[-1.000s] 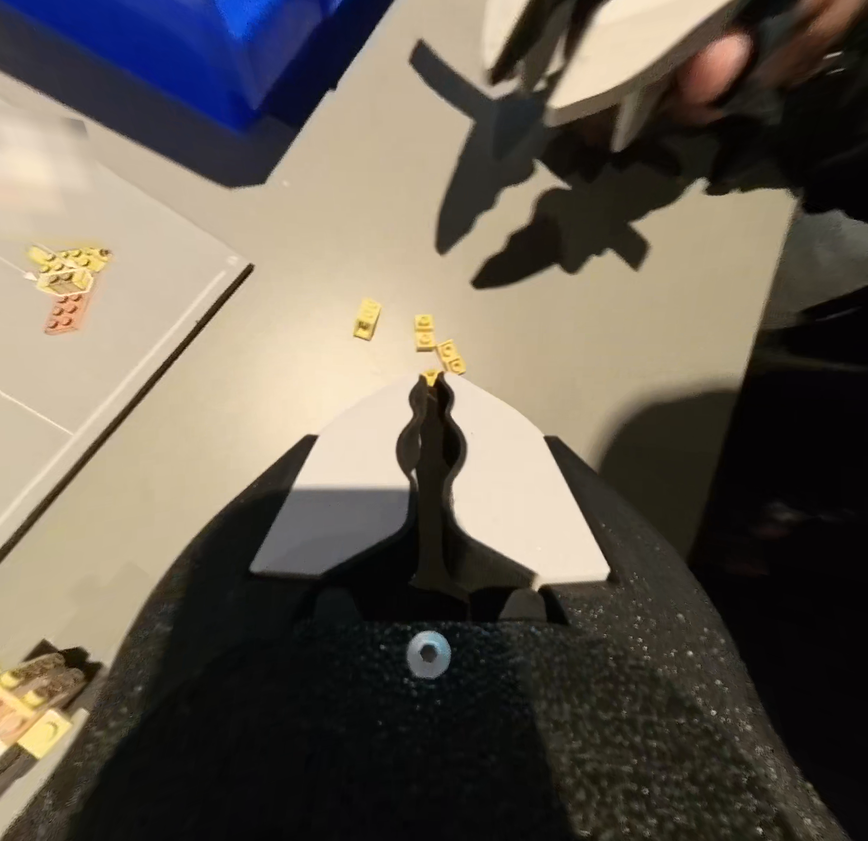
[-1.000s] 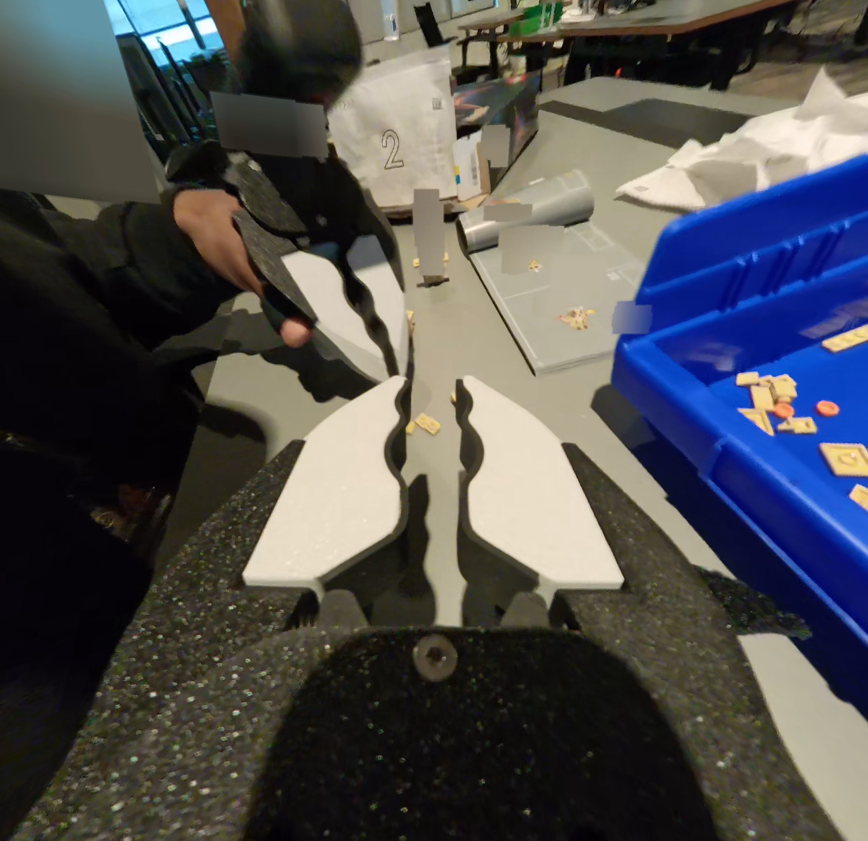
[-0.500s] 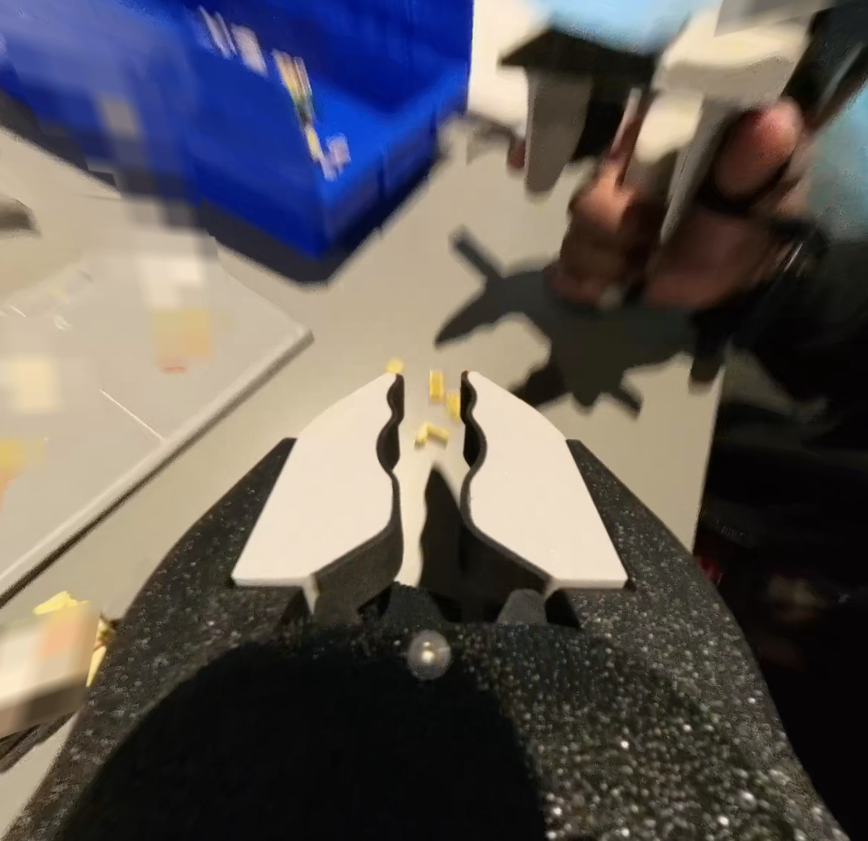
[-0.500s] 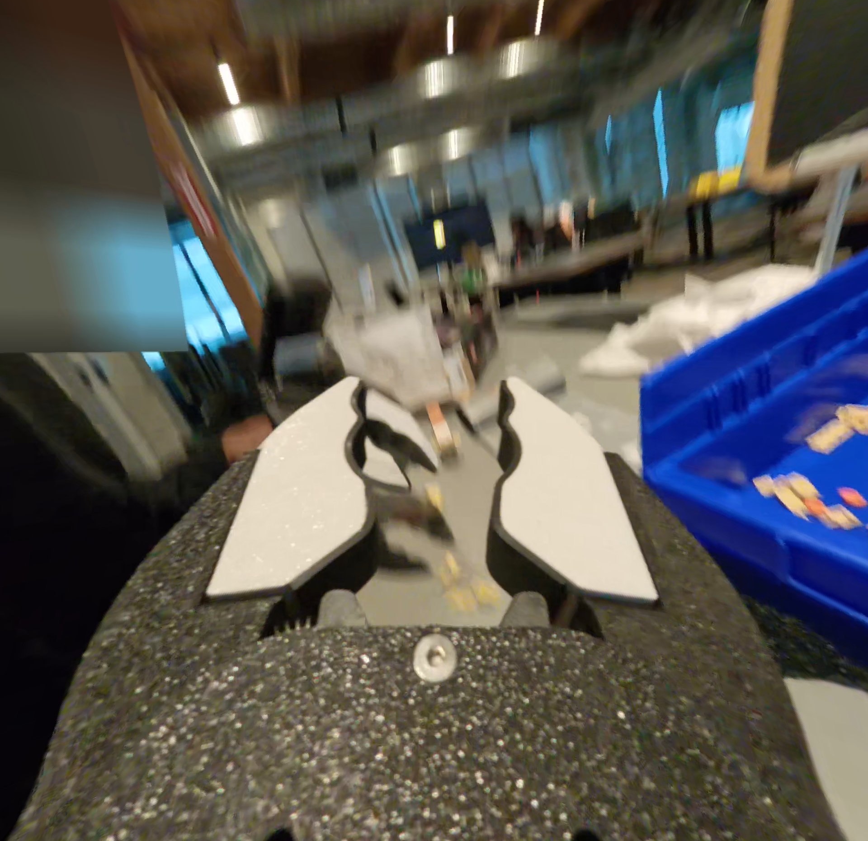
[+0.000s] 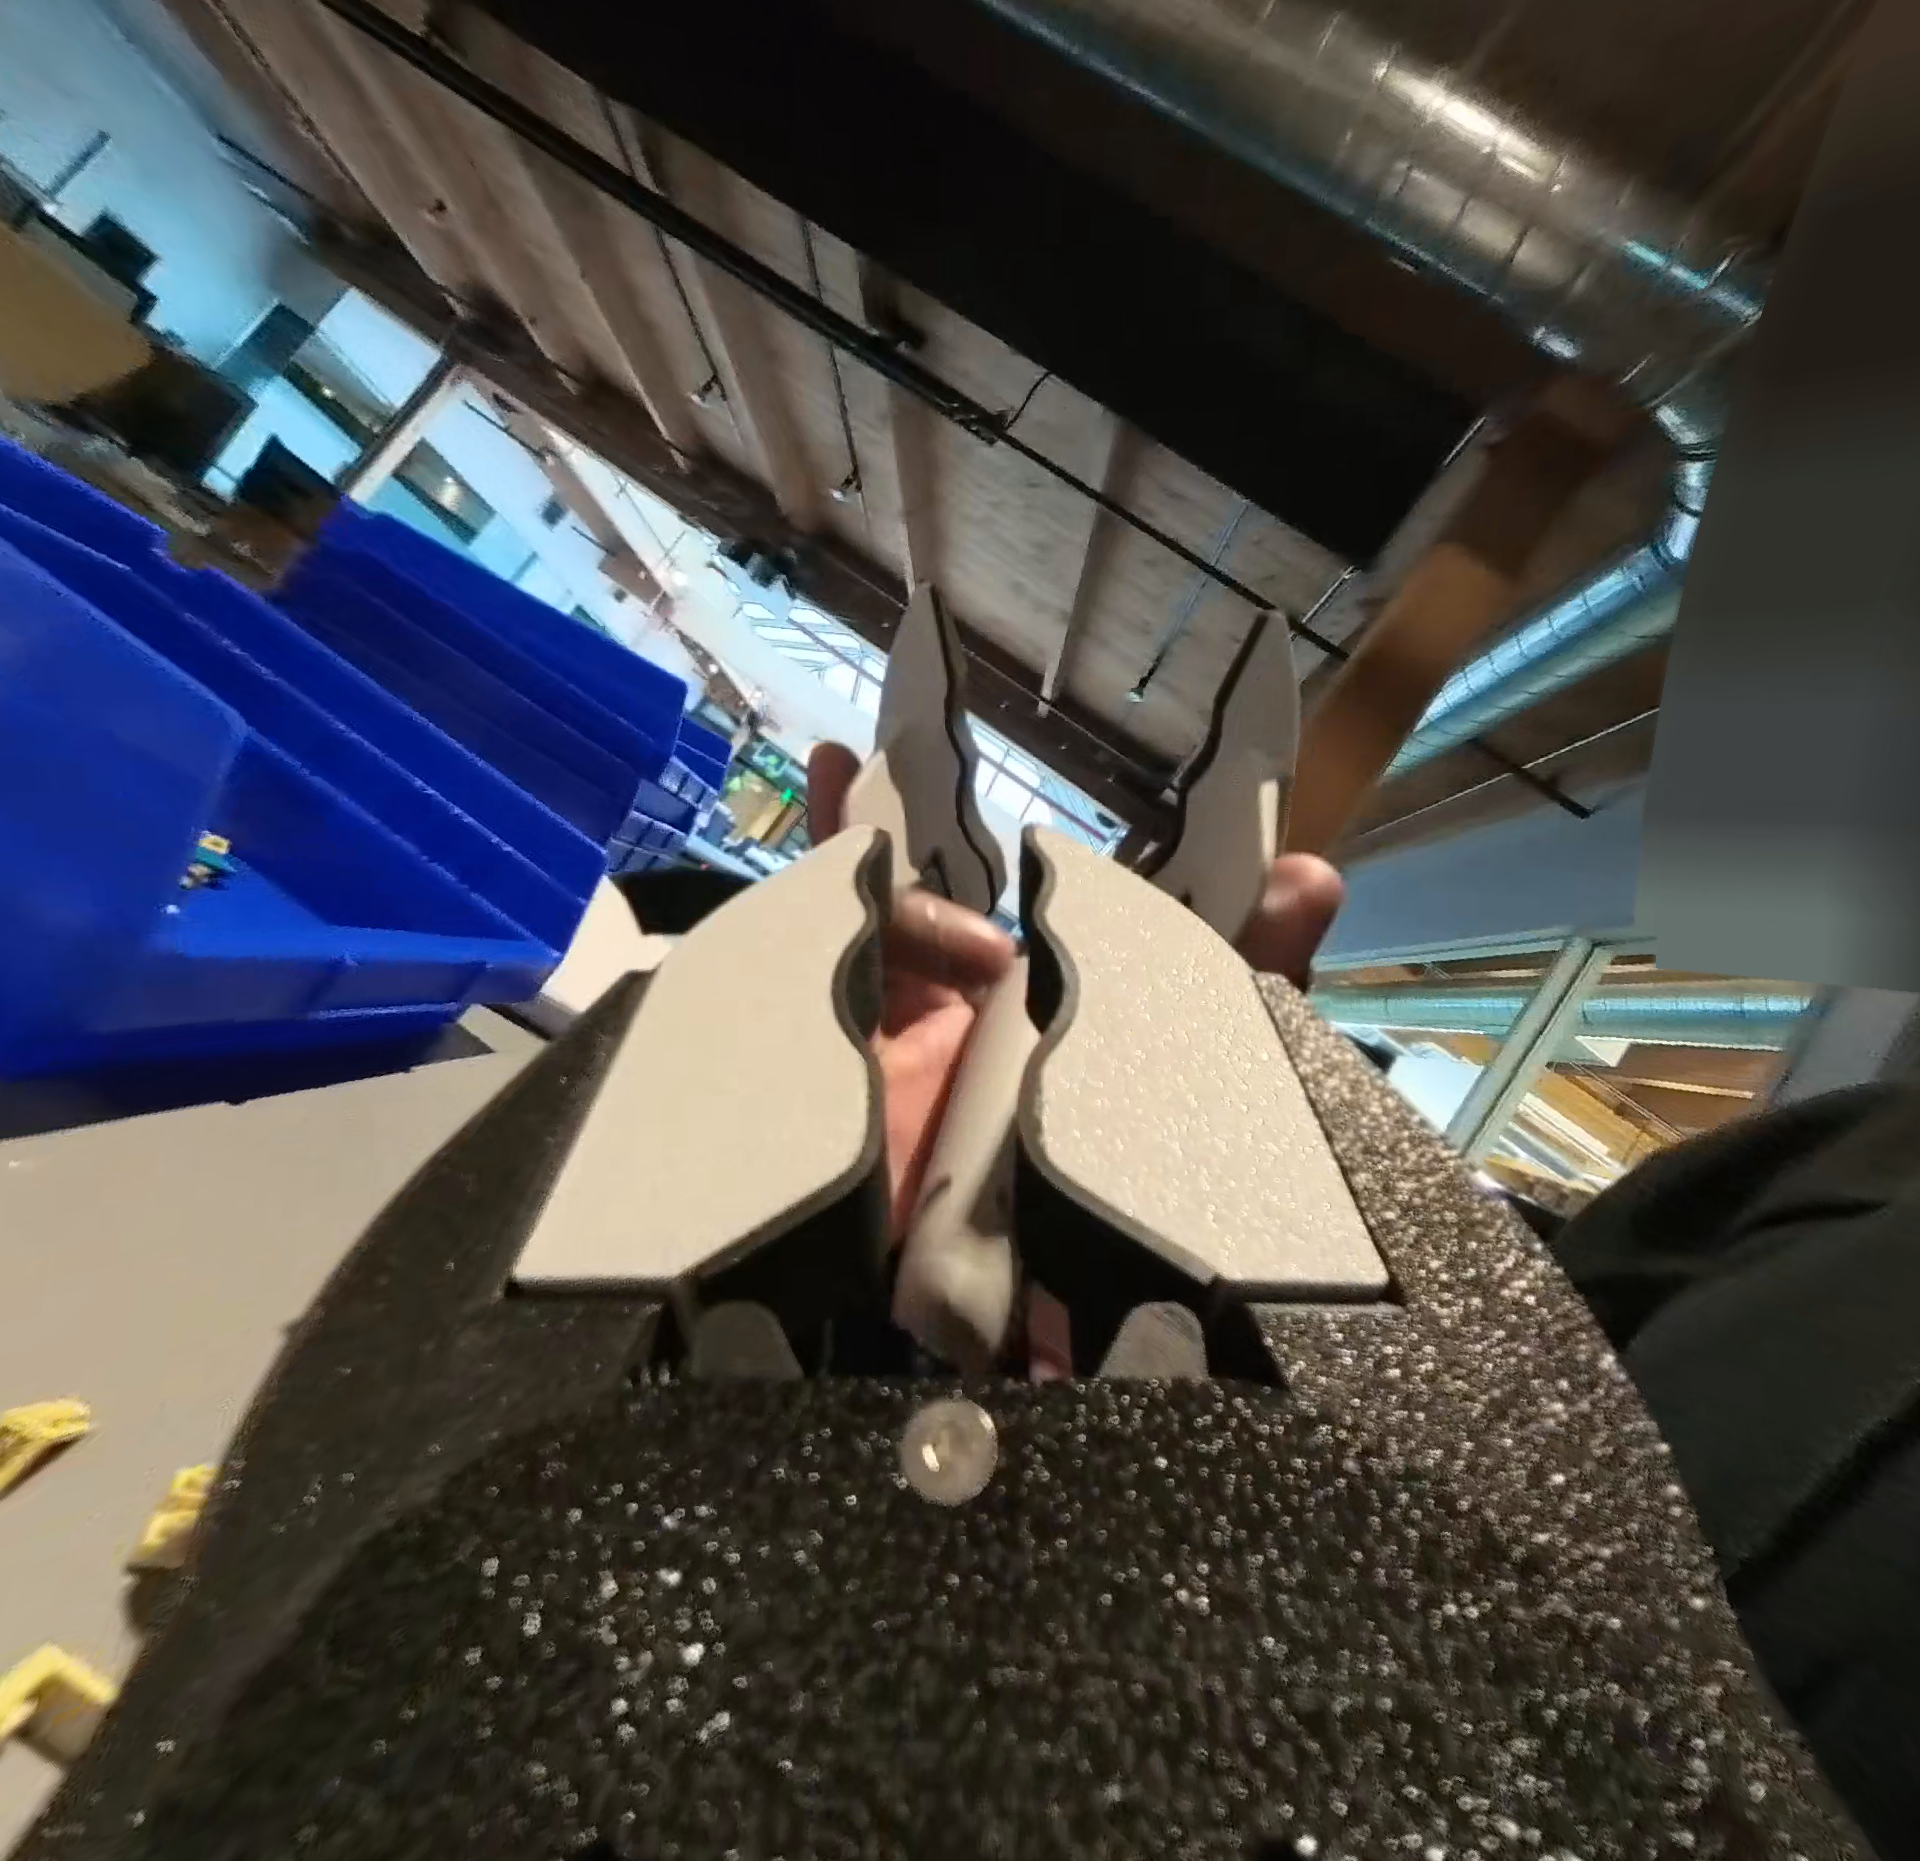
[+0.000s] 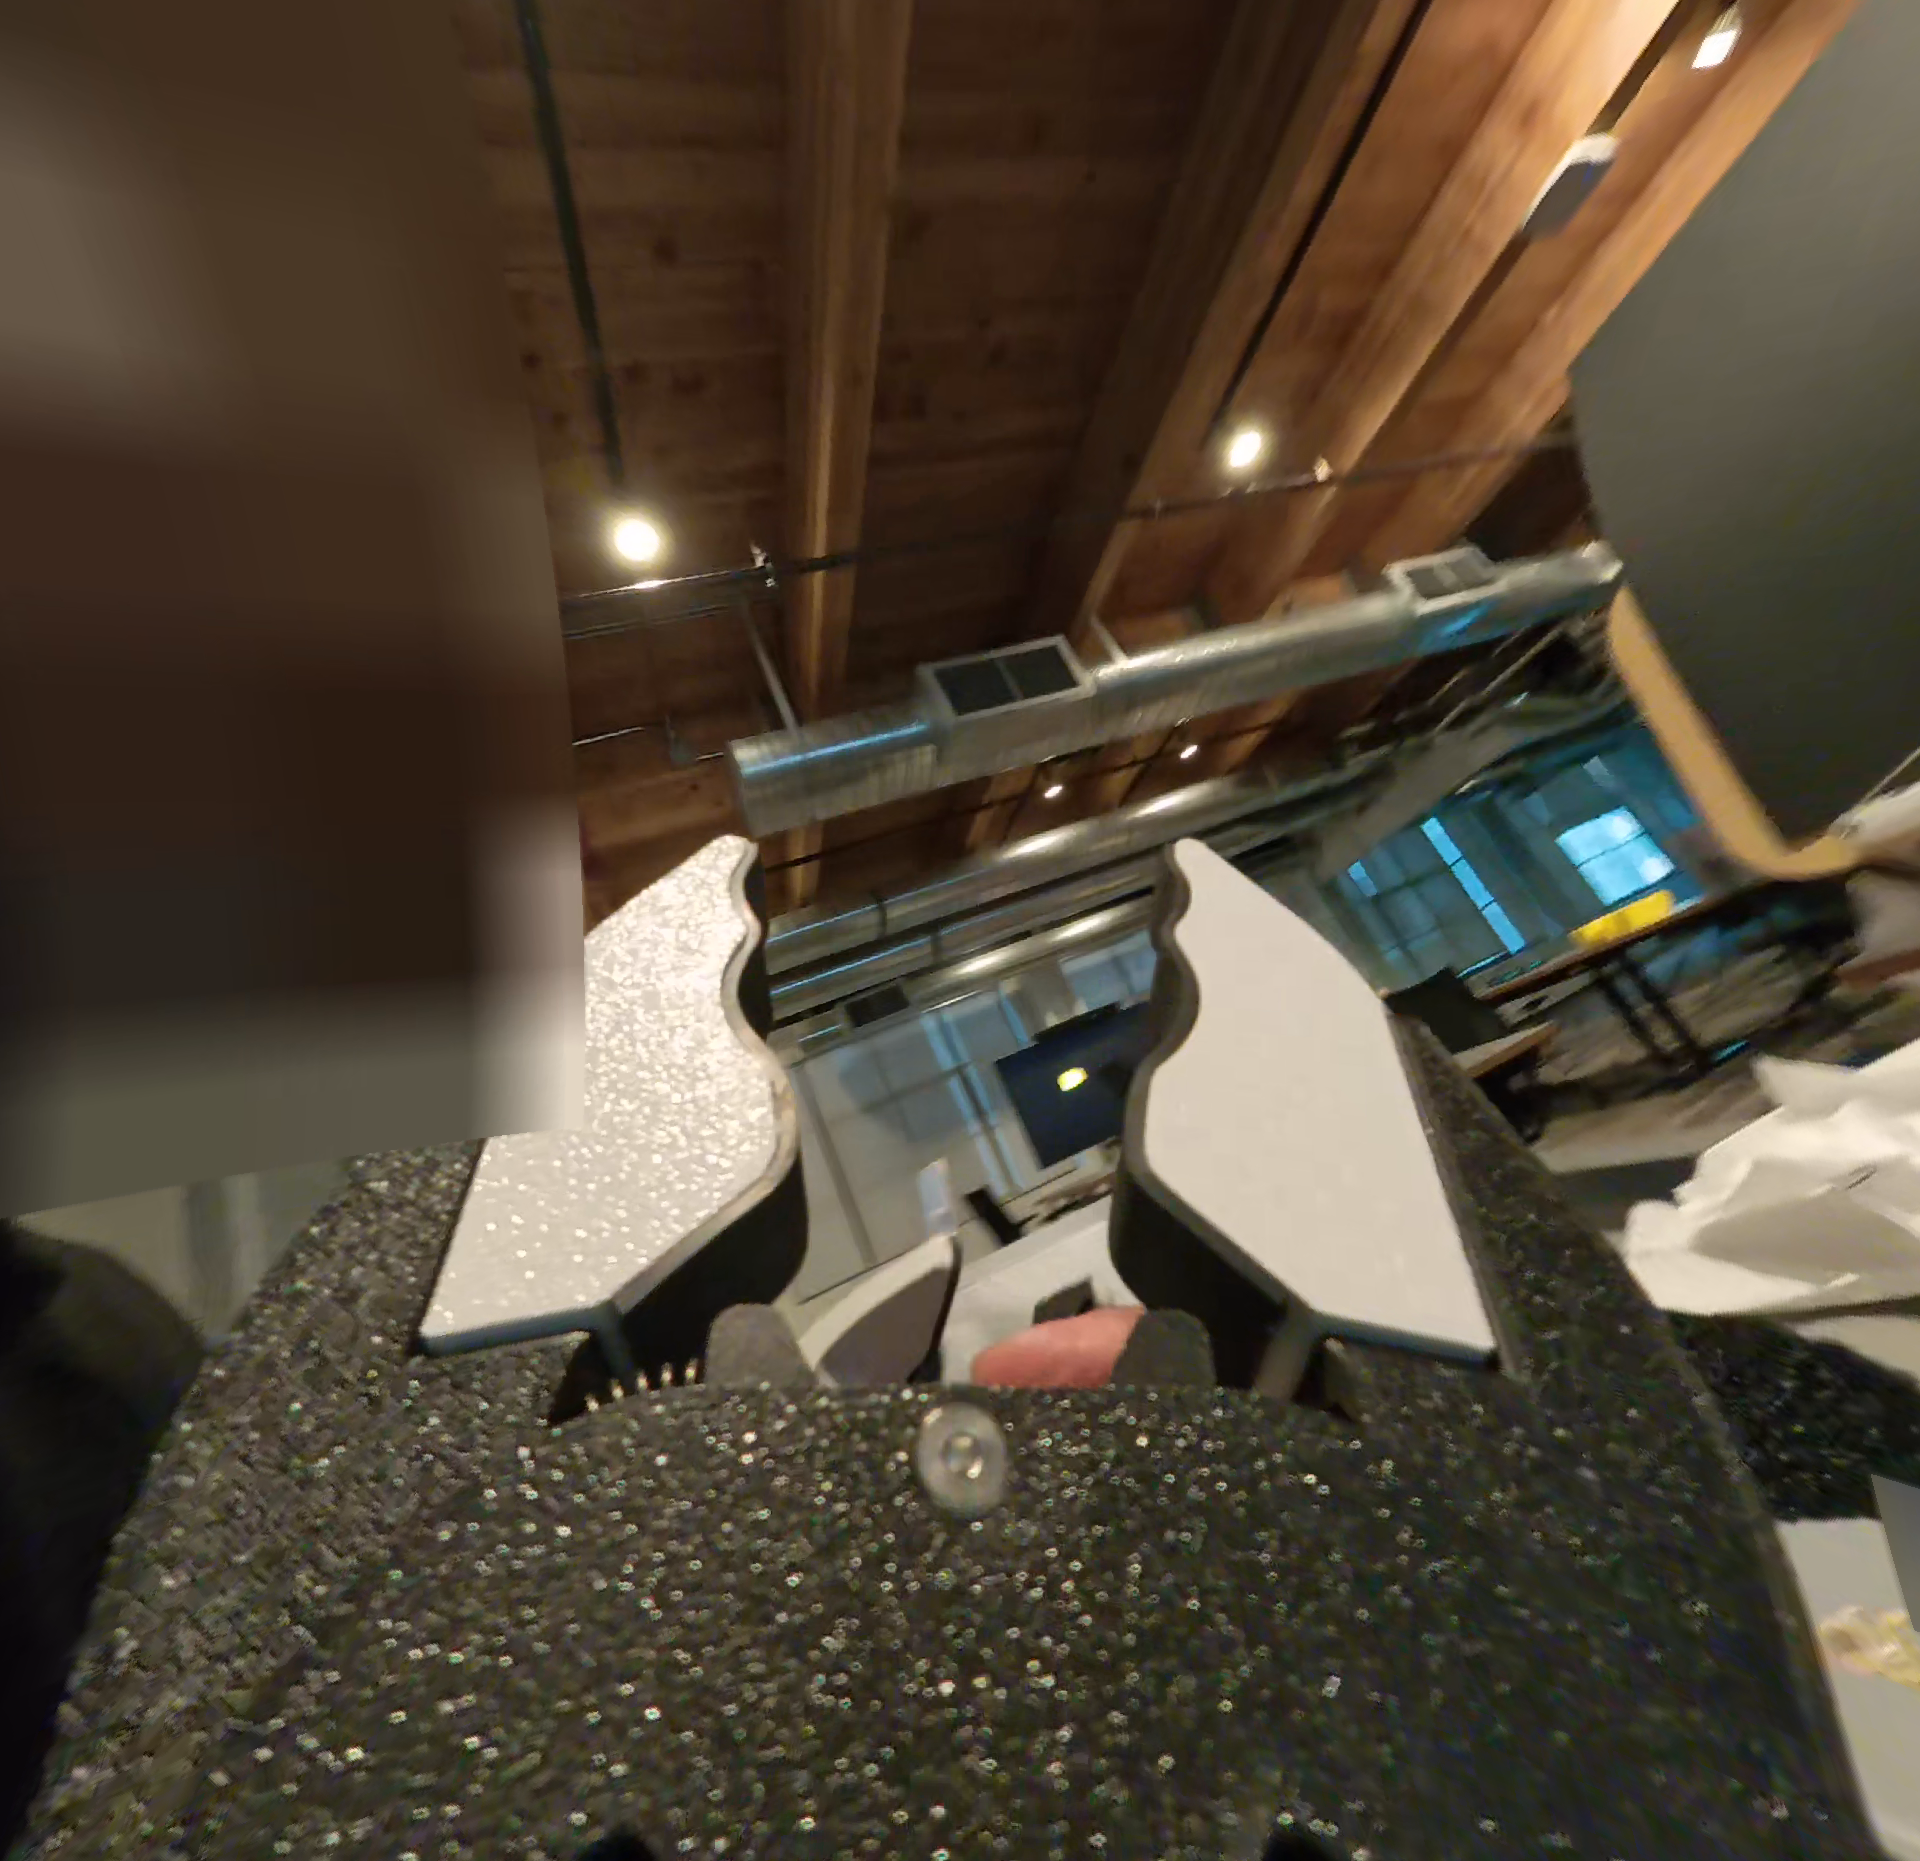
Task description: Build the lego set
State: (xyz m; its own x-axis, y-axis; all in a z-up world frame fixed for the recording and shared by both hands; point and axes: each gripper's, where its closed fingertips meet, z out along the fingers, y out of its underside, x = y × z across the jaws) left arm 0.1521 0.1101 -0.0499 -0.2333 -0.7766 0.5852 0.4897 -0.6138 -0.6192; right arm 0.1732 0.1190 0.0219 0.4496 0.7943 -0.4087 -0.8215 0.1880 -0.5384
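Here the left gripper stood open and empty, tilted up toward the ceiling, probably between steps. Yellow lego pieces lay on the grey worktop beside it. Farther, the right gripper was wide and empty too, before blue bins.

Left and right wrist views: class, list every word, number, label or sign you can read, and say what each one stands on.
No text can be read in either view.
On the blue bins no writing shows.
The yellow panel far across the room is too small and blurred to read, if it bears writing at all.
The yellow lego pieces are blurred and show no marks.
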